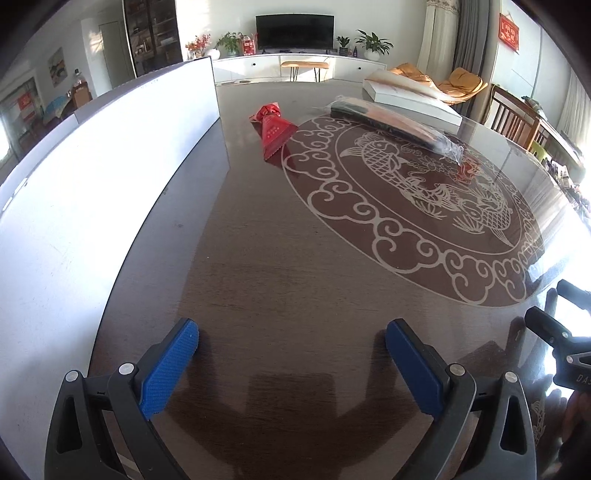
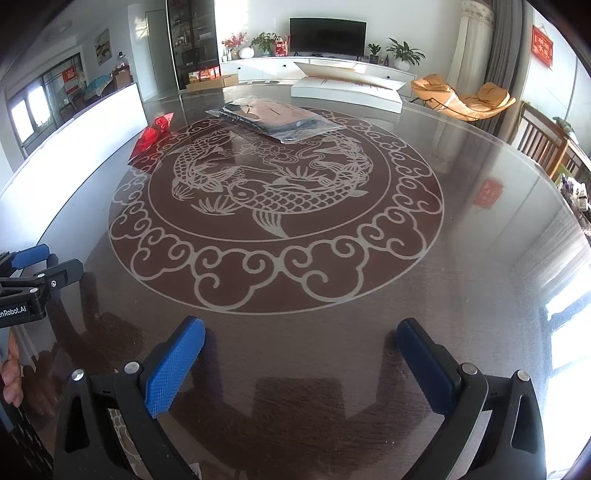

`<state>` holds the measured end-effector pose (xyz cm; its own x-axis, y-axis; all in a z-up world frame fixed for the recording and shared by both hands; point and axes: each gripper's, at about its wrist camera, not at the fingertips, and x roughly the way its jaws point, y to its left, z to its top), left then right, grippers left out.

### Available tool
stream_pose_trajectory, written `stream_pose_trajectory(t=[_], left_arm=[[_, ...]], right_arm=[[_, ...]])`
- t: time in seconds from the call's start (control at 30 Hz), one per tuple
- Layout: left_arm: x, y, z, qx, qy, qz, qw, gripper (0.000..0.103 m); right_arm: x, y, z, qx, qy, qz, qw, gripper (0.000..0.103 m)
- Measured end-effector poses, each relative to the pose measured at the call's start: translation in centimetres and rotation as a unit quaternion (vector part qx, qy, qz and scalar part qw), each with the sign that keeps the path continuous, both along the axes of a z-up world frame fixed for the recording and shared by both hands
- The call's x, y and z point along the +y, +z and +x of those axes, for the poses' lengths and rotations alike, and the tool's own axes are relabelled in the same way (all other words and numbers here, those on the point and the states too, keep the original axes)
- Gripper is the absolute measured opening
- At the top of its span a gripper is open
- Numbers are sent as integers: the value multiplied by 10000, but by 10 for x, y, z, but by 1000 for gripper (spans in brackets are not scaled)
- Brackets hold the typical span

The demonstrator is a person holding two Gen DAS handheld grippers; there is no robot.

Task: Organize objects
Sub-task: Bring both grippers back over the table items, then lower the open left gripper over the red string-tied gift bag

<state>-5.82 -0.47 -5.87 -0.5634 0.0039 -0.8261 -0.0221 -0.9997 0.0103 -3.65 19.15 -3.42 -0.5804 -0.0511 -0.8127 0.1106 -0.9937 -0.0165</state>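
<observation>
A red foil packet (image 1: 273, 127) (image 2: 153, 134) lies on the dark glass table (image 1: 280, 258) (image 2: 295, 350), beside a large white board (image 1: 92, 192) (image 2: 74, 147). Farther back lies a clear plastic bag with dark contents (image 1: 397, 125) (image 2: 275, 118). A flat white box (image 1: 410, 98) (image 2: 347, 92) rests at the far edge. My left gripper (image 1: 291, 338) hovers over bare table near the front, open with nothing between its blue pads. My right gripper (image 2: 301, 336) stands open too, empty, to the right of the left one (image 2: 31, 258).
The table bears a fish-and-cloud pattern (image 2: 273, 206). Wooden chairs (image 1: 517, 118) (image 2: 543, 144) stand at the right edge. An orange lounge chair (image 2: 461, 98), a TV (image 2: 327, 35) and a white cabinet stand beyond. A hand (image 2: 11, 380) shows at the left.
</observation>
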Motion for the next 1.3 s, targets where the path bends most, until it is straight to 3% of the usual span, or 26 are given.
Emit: stream_pose_trajectory(t=[0.7, 0.87, 1.3], left_arm=[[5, 0, -10, 10, -95, -16, 10000, 103], [6, 0, -38, -4, -339, 2, 9994, 103], [-5, 1, -136, 5, -28, -2, 10000, 103]], right_arm=[[0, 0, 0, -1, -1, -2, 10000, 103], [0, 0, 0, -1, -2, -2, 10000, 103], [0, 0, 0, 0, -2, -4, 10000, 103]])
